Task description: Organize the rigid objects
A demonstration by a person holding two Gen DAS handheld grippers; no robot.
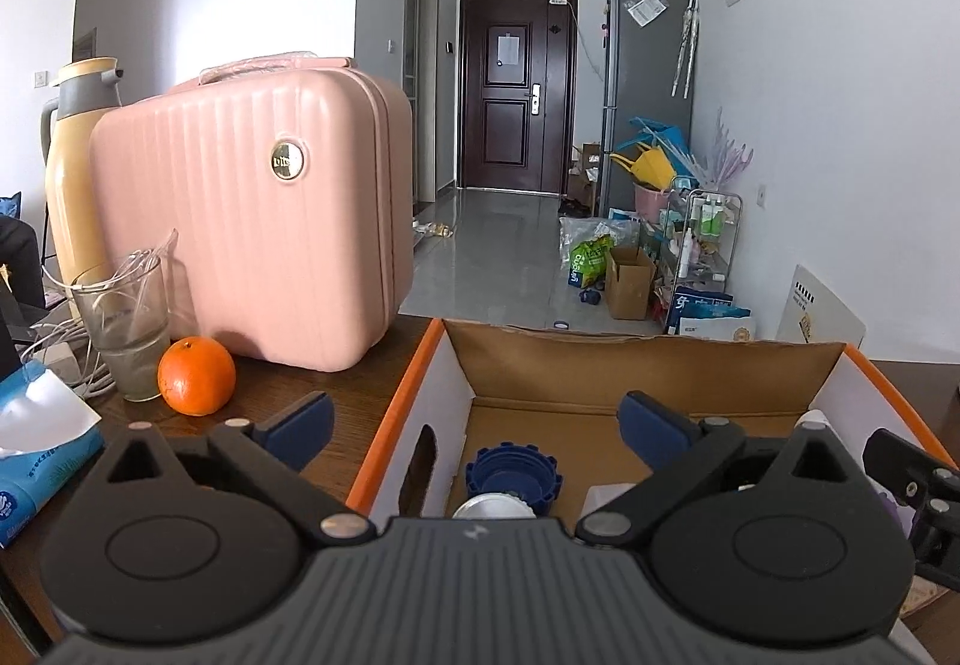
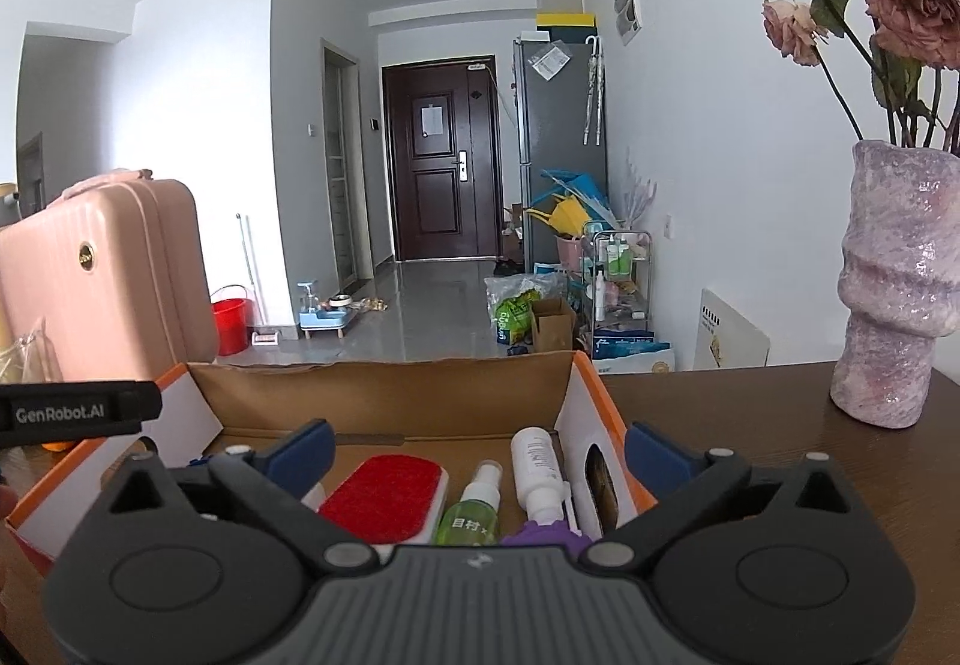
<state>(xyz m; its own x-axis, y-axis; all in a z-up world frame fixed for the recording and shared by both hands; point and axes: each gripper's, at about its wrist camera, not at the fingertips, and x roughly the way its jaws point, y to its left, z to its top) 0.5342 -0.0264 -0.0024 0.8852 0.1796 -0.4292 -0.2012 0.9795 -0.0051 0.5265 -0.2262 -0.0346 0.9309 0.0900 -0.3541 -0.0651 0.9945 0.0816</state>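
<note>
Here, in the left wrist view, we see the left gripper point(image 1: 474, 416) spread wide and holding nothing, low in the frame over the cardboard box point(image 1: 648, 350); a blue cap point(image 1: 513, 473) already lies inside at lower centre, while an orange point(image 1: 196, 376) waits at left beside the pink case point(image 1: 252, 221). In the right wrist view, our right gripper point(image 2: 480, 449) is equally wide and empty above the box's right end, where a red brush point(image 2: 384, 497), green spray bottle point(image 2: 474, 509) and white bottle point(image 2: 537, 470) lie side by side, apparently packed to save room.
</note>
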